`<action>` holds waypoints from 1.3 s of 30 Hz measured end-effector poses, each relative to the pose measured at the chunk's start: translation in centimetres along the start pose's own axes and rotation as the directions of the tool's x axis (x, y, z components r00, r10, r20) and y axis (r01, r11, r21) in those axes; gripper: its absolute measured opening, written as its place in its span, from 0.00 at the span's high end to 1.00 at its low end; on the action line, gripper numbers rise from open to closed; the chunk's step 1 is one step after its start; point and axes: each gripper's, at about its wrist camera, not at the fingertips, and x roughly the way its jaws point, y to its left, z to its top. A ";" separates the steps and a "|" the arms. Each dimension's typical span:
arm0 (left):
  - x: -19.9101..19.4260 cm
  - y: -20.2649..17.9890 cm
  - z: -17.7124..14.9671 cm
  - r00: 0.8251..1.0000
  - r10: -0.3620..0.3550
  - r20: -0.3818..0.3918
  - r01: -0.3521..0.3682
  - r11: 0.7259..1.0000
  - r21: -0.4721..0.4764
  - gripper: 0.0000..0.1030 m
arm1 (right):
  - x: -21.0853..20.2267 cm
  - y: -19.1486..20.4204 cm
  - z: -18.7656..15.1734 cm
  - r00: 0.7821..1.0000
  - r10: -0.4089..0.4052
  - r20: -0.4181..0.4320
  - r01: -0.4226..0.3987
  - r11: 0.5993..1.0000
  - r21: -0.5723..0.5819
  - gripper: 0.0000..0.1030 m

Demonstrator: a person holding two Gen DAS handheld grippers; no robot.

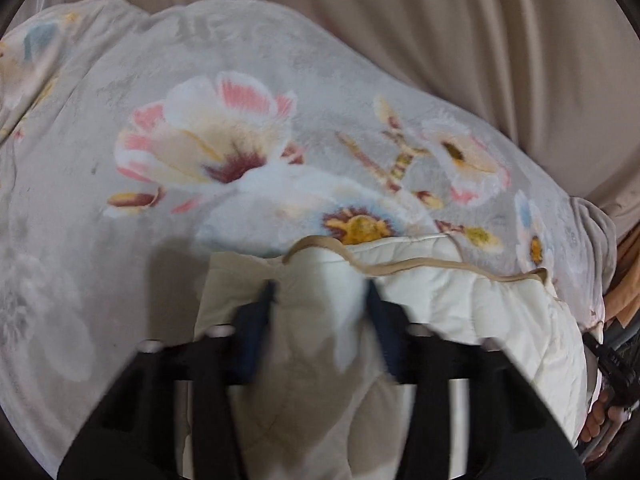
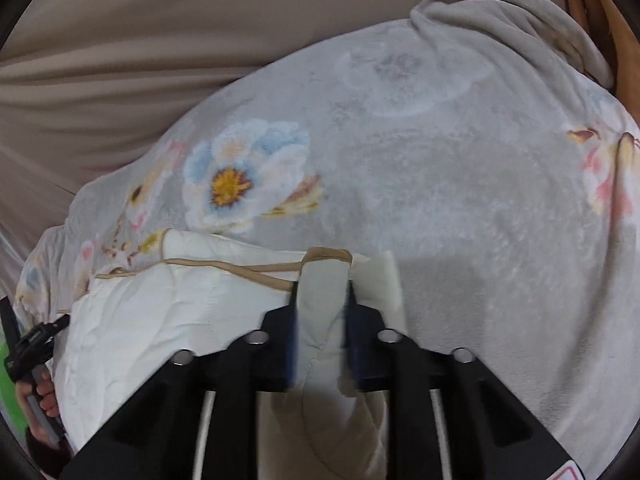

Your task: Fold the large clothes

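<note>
A cream quilted cloth with tan piping (image 1: 472,300) lies over a grey floral fleece blanket (image 1: 200,92). My left gripper (image 1: 320,292) is shut on a bunched corner of the cream cloth, which bulges up between its fingers. In the right wrist view my right gripper (image 2: 322,292) is shut on the other end of the same cream cloth (image 2: 160,308), pinching its tan-piped edge. The cloth's edge runs between the two grippers above the blanket (image 2: 460,180). Each view shows the other gripper at its side edge (image 1: 612,364) (image 2: 32,344).
A beige curtain-like fabric (image 1: 440,20) hangs behind the blanket, also in the right wrist view (image 2: 140,40). Orange-brown fabric (image 2: 592,12) shows at the far right. A hand (image 2: 44,396) holds the left gripper's handle.
</note>
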 end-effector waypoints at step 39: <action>-5.4 -9.2 -12.5 0.997 -0.072 -0.004 0.068 0.920 0.386 0.51 | -7.2 9.8 -14.6 0.998 0.015 -0.068 -0.042 0.910 -0.412 0.81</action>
